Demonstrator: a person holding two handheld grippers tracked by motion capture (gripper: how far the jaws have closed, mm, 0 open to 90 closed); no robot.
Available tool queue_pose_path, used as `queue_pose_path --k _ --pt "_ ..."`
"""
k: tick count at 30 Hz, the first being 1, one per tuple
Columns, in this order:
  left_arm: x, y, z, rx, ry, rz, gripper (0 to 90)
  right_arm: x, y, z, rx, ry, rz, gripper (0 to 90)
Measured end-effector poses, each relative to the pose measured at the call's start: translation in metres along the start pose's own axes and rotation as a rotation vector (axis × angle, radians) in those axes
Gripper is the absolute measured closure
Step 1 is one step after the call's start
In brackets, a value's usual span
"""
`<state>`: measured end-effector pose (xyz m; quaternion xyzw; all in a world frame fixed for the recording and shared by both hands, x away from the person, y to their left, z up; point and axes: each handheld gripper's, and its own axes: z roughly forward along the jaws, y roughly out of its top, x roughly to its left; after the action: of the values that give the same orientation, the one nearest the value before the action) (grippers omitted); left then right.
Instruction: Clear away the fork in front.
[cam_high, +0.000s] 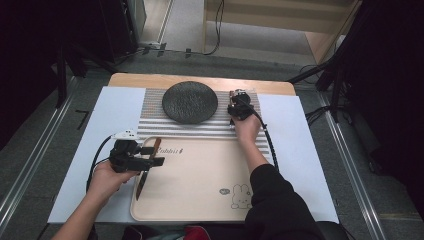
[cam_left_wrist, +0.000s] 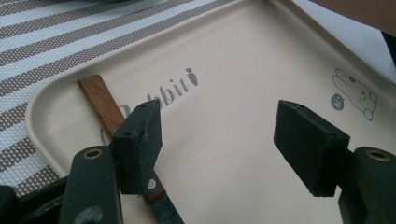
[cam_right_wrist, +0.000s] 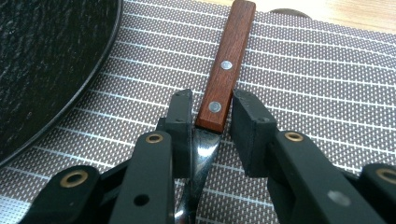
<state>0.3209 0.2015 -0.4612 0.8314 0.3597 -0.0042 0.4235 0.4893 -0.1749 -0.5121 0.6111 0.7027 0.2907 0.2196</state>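
My fork lies on the mat at the plate's 3 o'clock, its neck between my right gripper's jaws, which look not quite clamped; it could twist out. My left gripper hovers open over the knife at the tray's 9 o'clock; one jaw may nudge it

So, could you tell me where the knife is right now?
In the high view the knife lies along the tray's left edge, beside the open left claw.
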Motion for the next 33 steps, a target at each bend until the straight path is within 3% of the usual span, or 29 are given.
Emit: queue_pose_path --k 10,18,33 --pt "0.0000 0.0002 -0.0001 0.006 0.004 0.007 32.9 0.0001 -0.0008 -0.0001 -0.006 -0.018 0.038 72.8" --pt "-0.0002 0.0003 -0.0007 0.001 0.003 0.006 32.9 -0.0004 -0.0008 -0.0002 -0.005 -0.018 0.033 73.6" --pt "0.0008 0.0004 -0.0008 -0.002 0.004 0.002 32.9 -0.0084 0.0029 -0.0027 0.028 0.028 0.046 75.0"
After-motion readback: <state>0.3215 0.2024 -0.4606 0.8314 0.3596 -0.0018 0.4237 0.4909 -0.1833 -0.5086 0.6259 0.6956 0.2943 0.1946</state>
